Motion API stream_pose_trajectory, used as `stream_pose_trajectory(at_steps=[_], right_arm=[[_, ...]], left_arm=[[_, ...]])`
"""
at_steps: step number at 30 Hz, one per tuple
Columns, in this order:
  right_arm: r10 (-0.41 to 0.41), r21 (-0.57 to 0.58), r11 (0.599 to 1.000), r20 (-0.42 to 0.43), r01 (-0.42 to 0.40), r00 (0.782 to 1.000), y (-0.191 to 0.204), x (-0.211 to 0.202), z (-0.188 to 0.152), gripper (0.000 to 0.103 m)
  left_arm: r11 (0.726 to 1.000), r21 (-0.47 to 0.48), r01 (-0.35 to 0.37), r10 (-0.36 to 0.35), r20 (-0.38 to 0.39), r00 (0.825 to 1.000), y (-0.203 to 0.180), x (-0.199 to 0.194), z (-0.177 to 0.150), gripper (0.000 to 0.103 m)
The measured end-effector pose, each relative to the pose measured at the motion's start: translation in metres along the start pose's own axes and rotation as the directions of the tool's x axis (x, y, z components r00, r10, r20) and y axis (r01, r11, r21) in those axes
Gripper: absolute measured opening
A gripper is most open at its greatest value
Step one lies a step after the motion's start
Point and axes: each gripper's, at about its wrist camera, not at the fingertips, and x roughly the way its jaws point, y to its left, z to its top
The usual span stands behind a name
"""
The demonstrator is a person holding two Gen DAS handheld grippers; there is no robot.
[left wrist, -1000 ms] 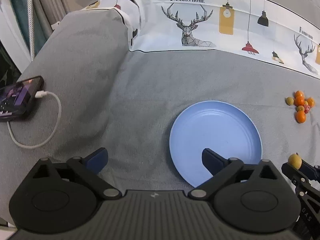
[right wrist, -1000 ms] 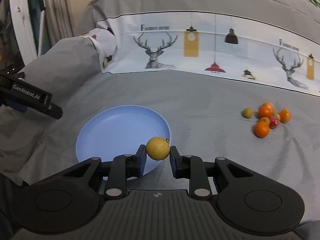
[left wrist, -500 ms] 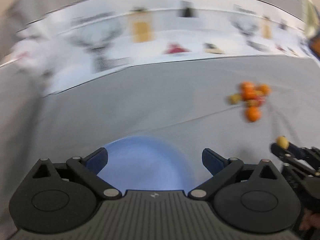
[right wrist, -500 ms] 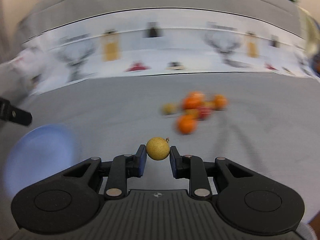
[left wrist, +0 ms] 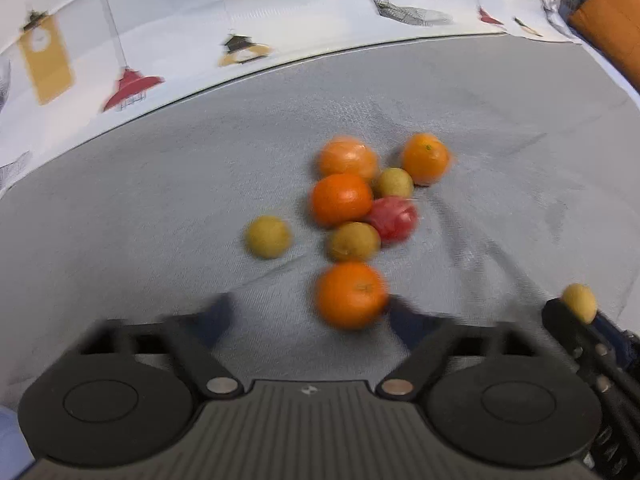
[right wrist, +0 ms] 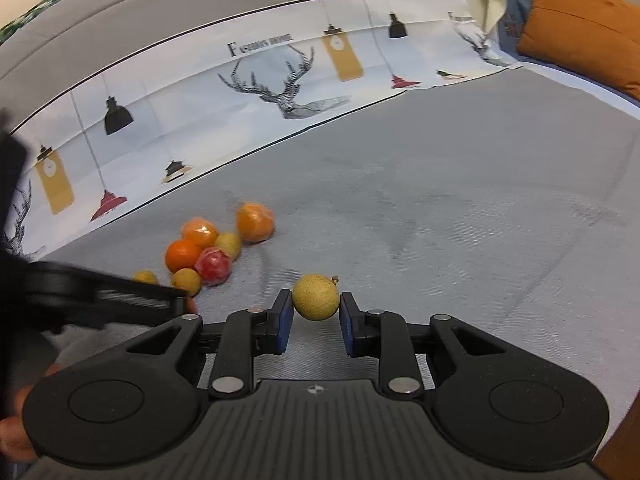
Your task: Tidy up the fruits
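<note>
1. Grey bedspread (right wrist: 440,200) carries a fruit pile (left wrist: 360,204) near its printed edge.
2. Left gripper (left wrist: 312,320) is closing around the nearest orange (left wrist: 350,294), pads not yet pressing.
3. Right gripper (right wrist: 316,312) grips a yellow fruit (right wrist: 316,297).

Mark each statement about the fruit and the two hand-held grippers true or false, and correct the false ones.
1. The right hand-held gripper grips a small yellow fruit. True.
2. The left hand-held gripper has already clamped an orange. False: its jaws are closing around the nearest orange, not yet clearly pressing it.
3. The fruit pile lies on a blue plate. False: it lies on the grey cloth.
4. Exactly one red fruit sits in the pile. True.
5. The pile holds only oranges. False: yellow fruits are mixed in too.
</note>
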Motion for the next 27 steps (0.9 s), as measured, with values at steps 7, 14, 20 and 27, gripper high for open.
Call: stream_pose_trajectory(at_steps=[7,14,20,27], right_arm=[[0.023,-0.045,0.999,-0.001,-0.023,1.0,0.015,0.001,0.0,0.026],[0.061,-0.13,0.99,0.022,-0.057,0.998,0.038,-0.025,-0.004,0.026],[0.23,-0.251,0.941,-0.018,-0.227,0.973,0.086,-0.099,-0.016,0.026],[0.407,-0.371,0.826,-0.13,-0.425,0.904,0.141,-0.194,-0.052,0.026]], left_arm=[[0.999,-0.025,-0.04,0.041,0.039,0.998,0.008,-0.04,-0.017,0.037],[0.975,-0.143,-0.168,0.174,0.03,0.984,0.064,-0.147,-0.085,0.037],[0.926,-0.235,-0.294,0.301,-0.007,0.954,0.114,-0.23,-0.168,0.037],[0.88,-0.369,-0.299,0.321,-0.004,0.947,0.145,-0.294,-0.242,0.037]])
